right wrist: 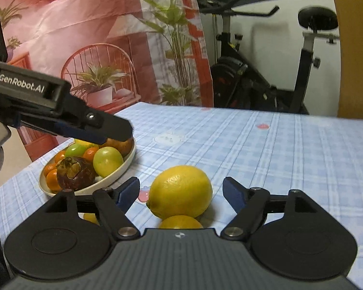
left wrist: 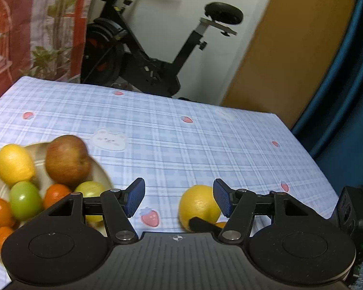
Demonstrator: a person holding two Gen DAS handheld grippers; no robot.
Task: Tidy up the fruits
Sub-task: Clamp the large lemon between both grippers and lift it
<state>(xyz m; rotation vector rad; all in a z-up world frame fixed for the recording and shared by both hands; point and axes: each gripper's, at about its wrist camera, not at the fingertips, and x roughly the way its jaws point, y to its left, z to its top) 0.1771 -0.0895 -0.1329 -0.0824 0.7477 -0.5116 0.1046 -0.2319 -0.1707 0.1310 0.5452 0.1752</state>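
Both claws gape wide and empty: the right claw (right wrist: 180, 192) brackets a yellow oval lemon (right wrist: 180, 191) on the blue-checked worktop (right wrist: 278, 149); the left claw (left wrist: 179, 197) hangs right of the cream fruit plate (left wrist: 104, 171).

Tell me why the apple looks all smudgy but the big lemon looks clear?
In the left wrist view the apple and plate fruit are smeared by motion blur; in the right wrist view the lemon is sharp, though the exercise bike behind looks soft and the fisheye bends the table edge.
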